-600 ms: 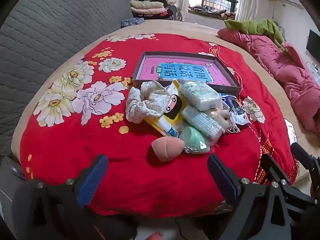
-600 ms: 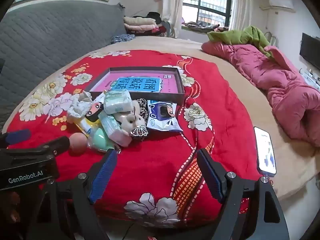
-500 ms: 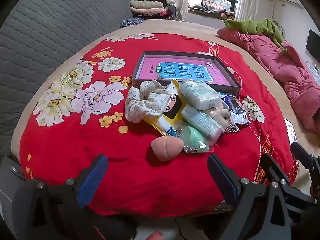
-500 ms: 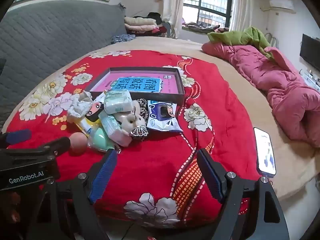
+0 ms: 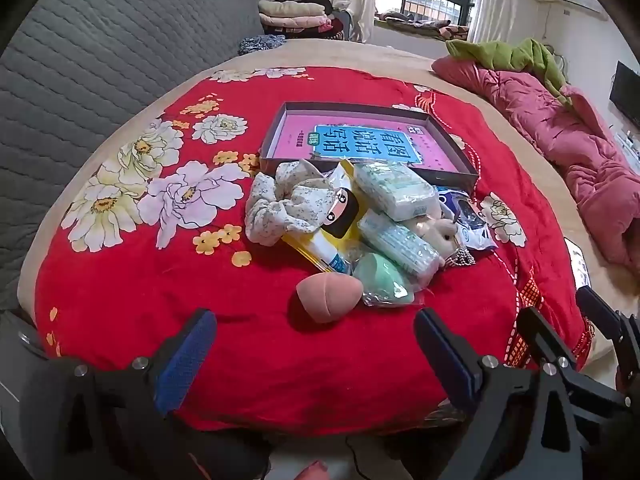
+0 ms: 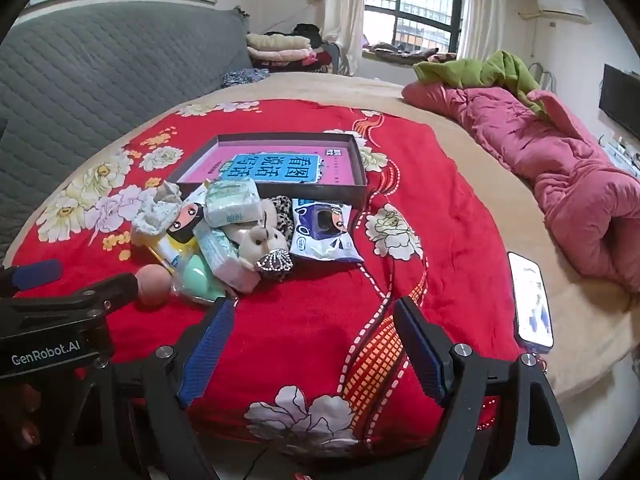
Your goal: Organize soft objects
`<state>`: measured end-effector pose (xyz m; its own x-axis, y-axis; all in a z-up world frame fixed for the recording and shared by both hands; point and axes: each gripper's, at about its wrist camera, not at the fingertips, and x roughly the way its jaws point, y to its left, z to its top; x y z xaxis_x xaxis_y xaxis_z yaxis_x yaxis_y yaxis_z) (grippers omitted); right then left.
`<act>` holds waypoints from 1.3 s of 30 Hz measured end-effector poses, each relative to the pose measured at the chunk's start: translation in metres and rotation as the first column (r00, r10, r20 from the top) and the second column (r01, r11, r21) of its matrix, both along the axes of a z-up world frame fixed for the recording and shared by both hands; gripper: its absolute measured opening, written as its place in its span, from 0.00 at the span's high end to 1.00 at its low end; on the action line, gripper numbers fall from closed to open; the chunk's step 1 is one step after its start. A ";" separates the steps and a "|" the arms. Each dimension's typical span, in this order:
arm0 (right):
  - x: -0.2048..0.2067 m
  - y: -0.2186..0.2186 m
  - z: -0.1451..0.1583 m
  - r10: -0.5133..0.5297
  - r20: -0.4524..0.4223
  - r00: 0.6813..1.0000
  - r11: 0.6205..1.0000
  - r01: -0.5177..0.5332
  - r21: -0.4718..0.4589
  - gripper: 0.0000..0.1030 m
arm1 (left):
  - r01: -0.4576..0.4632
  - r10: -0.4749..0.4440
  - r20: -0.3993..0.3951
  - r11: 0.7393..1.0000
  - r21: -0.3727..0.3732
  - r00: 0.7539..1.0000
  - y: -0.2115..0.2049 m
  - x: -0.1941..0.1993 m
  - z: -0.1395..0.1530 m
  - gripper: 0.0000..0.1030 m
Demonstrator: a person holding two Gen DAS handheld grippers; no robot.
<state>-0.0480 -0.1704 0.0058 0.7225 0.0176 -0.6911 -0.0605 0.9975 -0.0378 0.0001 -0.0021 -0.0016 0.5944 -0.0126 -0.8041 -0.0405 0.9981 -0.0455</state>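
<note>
A heap of soft things lies on the red floral blanket (image 5: 160, 304): a pink sponge (image 5: 328, 297), a mint sponge in a clear wrapper (image 5: 380, 280), tissue packs (image 5: 394, 190), a white floral cloth (image 5: 288, 204), a small plush toy (image 6: 262, 242) and a blue-white pouch (image 6: 322, 232). Behind the heap stands a shallow dark box (image 5: 464, 168) with a pink bottom. My left gripper (image 5: 316, 324) is open, just short of the pink sponge, nothing between its fingers. My right gripper (image 6: 314, 320) is open over bare blanket, right of the heap.
A phone (image 6: 532, 300) lies near the bed's right edge. A pink quilt (image 6: 568, 176) with a green garment (image 6: 480, 70) is bunched at the far right. A grey padded headboard (image 5: 100, 60) runs along the left. Folded clothes (image 6: 280, 50) are stacked at the back.
</note>
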 end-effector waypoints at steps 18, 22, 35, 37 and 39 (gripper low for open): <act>0.002 -0.004 -0.001 -0.007 -0.001 1.000 1.000 0.007 0.018 0.20 | -0.010 0.010 -0.001 1.000 -0.016 1.000 0.003 0.001 -0.002 0.03; 0.003 -0.003 -0.002 -0.005 -0.006 1.000 1.000 0.005 0.016 0.20 | -0.007 0.007 -0.002 1.000 -0.019 1.000 0.003 0.001 -0.002 0.03; 0.003 -0.002 -0.002 -0.007 0.003 1.000 1.000 0.007 -0.001 0.20 | -0.007 0.007 -0.005 1.000 -0.022 1.000 0.003 0.002 -0.004 0.03; 0.003 -0.003 -0.002 -0.007 -0.002 1.000 1.000 0.007 0.006 0.20 | -0.006 0.006 -0.003 1.000 -0.020 1.000 0.003 0.002 -0.004 0.03; 0.004 -0.003 -0.001 -0.009 0.000 1.000 1.000 0.009 0.004 0.20 | -0.003 0.003 -0.005 1.000 -0.019 1.000 0.002 0.002 -0.005 0.03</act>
